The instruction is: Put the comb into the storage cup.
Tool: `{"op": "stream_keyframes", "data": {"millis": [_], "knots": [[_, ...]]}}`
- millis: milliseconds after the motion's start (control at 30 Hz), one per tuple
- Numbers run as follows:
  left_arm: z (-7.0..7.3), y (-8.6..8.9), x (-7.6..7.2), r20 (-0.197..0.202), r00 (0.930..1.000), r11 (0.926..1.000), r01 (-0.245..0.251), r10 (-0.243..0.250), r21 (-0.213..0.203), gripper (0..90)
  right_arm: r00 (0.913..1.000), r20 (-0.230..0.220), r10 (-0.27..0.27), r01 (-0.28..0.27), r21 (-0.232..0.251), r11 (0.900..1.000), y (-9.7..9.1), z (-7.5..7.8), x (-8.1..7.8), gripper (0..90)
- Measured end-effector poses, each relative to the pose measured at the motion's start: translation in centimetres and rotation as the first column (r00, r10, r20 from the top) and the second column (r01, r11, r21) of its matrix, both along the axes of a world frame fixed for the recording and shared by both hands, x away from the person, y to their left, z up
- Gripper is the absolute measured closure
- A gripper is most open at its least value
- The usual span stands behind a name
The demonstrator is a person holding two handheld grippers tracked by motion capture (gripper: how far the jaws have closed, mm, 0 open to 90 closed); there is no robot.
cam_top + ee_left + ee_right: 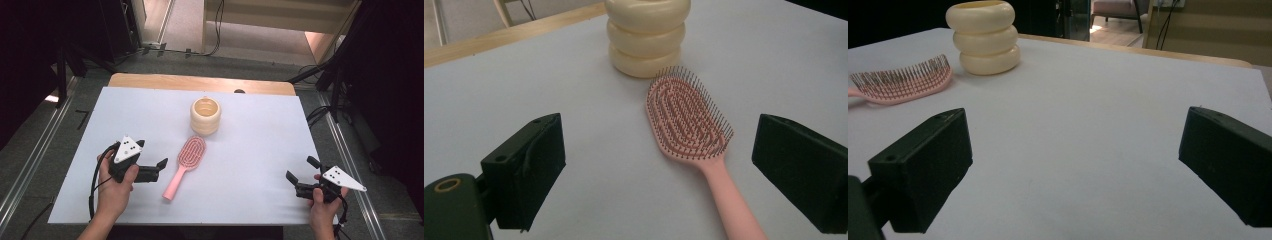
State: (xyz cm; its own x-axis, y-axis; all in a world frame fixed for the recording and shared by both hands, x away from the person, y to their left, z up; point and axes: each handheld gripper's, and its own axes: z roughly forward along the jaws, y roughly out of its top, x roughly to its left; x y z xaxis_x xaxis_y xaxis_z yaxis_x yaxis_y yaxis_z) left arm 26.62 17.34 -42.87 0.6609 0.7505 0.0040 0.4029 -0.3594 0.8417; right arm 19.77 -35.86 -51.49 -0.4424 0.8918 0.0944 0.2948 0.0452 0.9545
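The left gripper (159, 169) was held low over the white table (250, 150) at its near left, its jaws spread wide with nothing gripped between them. In the left gripper view the handle of the pink hairbrush (689, 125) was seen lying toward the right jaw, untouched by either pad. The right gripper (301, 174) was held at the near right corner, well apart from the brush, its jaws likewise spread over bare table. The hairbrush (184, 165) was laid bristles up near the middle, its head pointed away. Just beyond the head, a cream ribbed cup (205, 116) was stood upright.
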Motion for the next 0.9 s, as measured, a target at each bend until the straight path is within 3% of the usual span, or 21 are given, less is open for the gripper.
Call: {"op": "stream_keyframes", "data": {"millis": [300, 567, 633, 800, 900], "knots": [[0.2, -1.0, 0.4, -0.044, 0.9988, 0.9997, 0.022, -0.021, 0.006, 7.5, 1.0, 0.004, 0.0, 0.0, -0.004, 1.0, 0.0, 0.0, 0.1, 0.0], [-0.1, -2.3, 0.9, -0.114, 0.9934, 0.9988, -0.008, 0.013, 0.049, 8.0, 1.0, 0.002, 0.002, -0.002, -0.006, 1.0, 0.0, 0.0, 0.1, 0.0], [0.0, -2.5, 1.0, -0.119, 0.992, 0.9974, -0.034, 0.041, 0.063, 17.8, 1.0, 0.002, 0.002, -0.002, -0.005, 1.0, 0.0, 0.0, 0.1, 0.0], [-0.2, -3.1, 1.3, -0.14, 0.9866, 0.9925, -0.069, 0.083, 0.101, 22.0, 1.0, 0.002, 0.001, -0.001, -0.006, 1.0, 0.0, 0.0, 0.1, 0.0], [-0.3, -3.4, 1.4, -0.162, 0.9837, 0.9912, -0.058, 0.077, 0.119, 23.3, 1.0, 0.0, 0.0, 0.0, -0.005, 1.0, 0.0, 0.0, 0.1, 0.0]]}}
